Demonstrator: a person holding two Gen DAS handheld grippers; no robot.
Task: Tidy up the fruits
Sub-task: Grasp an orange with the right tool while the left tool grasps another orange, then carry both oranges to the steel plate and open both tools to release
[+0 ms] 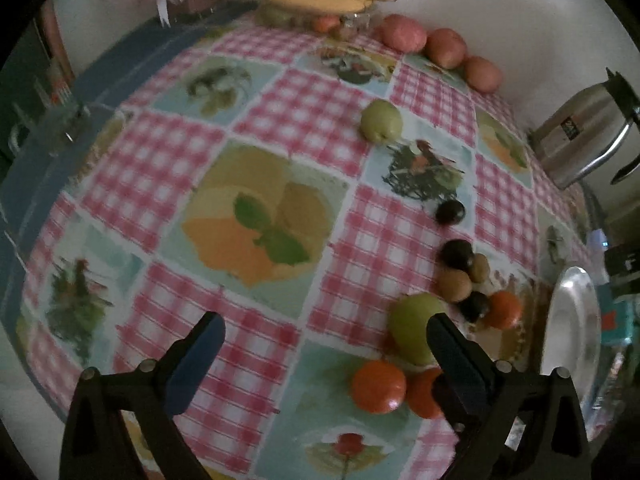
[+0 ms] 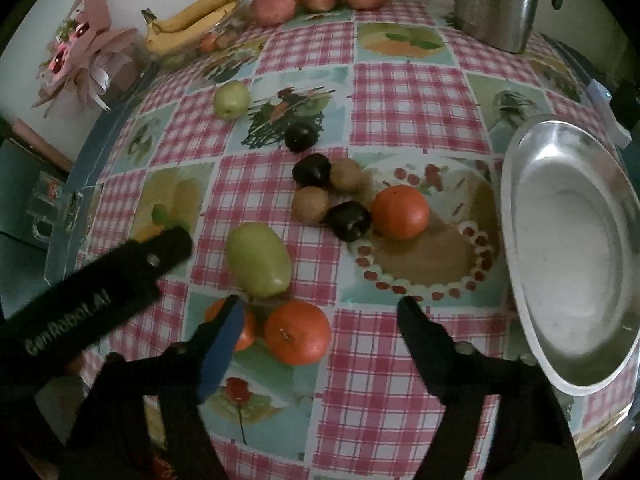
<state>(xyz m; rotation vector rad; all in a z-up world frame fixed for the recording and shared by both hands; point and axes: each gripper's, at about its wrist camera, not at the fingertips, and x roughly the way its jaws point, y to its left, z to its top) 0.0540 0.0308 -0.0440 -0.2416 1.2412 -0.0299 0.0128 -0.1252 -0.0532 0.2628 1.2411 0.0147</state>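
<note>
Indoors, checked tablecloth (image 2: 400, 92), white wall (image 1: 500, 20)

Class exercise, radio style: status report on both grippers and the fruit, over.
Left gripper open, empty. Right gripper open above an orange, not gripping. Steel bowl empty. Green mango crowds that orange.

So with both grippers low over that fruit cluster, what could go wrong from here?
The right gripper, open and empty, frames an orange that touches the green pear and a second orange; closing could nudge those and set them rolling. The left gripper, also open, works close by, so the two might collide. The steel bowl lies near the table edge; a bump could shift it.
</note>
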